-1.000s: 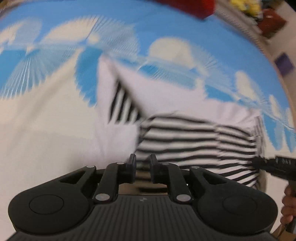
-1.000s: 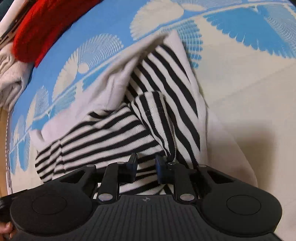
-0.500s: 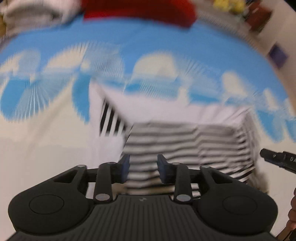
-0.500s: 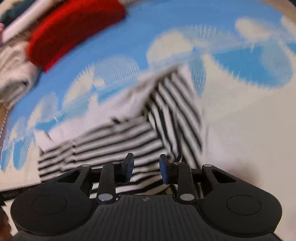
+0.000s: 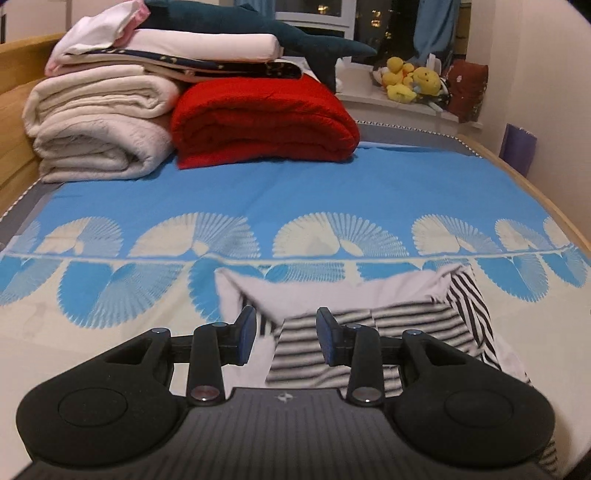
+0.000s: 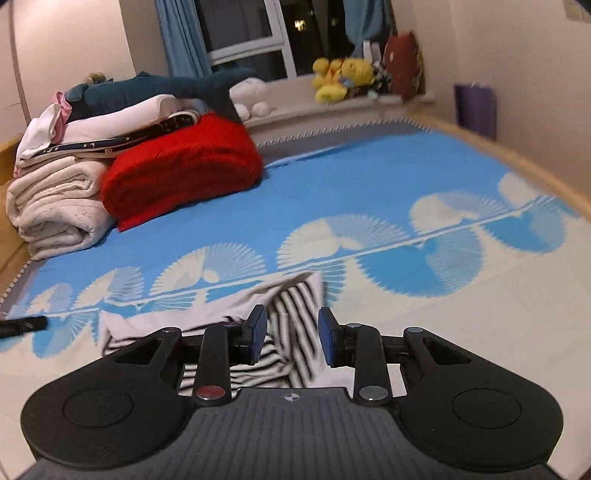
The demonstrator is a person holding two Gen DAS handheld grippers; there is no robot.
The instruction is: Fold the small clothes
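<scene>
A: We note the left gripper [image 5: 283, 334] with jaws spread and nothing between them. Past it lies the striped garment [image 5: 388, 325], black-and-white bands partly folded over a plain white part, flat on the bed sheet [image 5: 295, 192].

B: Agreed. Our right gripper [image 6: 292, 334] also has its jaws spread and empty. The striped garment [image 6: 288, 321] shows beyond the gap, with its stripes blurred in this view.

A: Taking the garment as our landmark: it sits on the pale part of the sheet, its far edge touching the row of blue fan shapes.

B: Well beyond the garment, at the head of the bed, we record a red blanket [image 5: 262, 122], folded. Just beside it is a stack of white bedding [image 5: 99, 125].

A: On top of that stack lies a dark blue plush shark [image 5: 258, 26]. Farther behind the garment, on the window ledge, are yellow soft toys [image 5: 410, 83].

B: In our right view a dark tip [image 6: 22, 325] shows at the frame's edge, apart from the garment. We cannot tell for certain what it is.
</scene>
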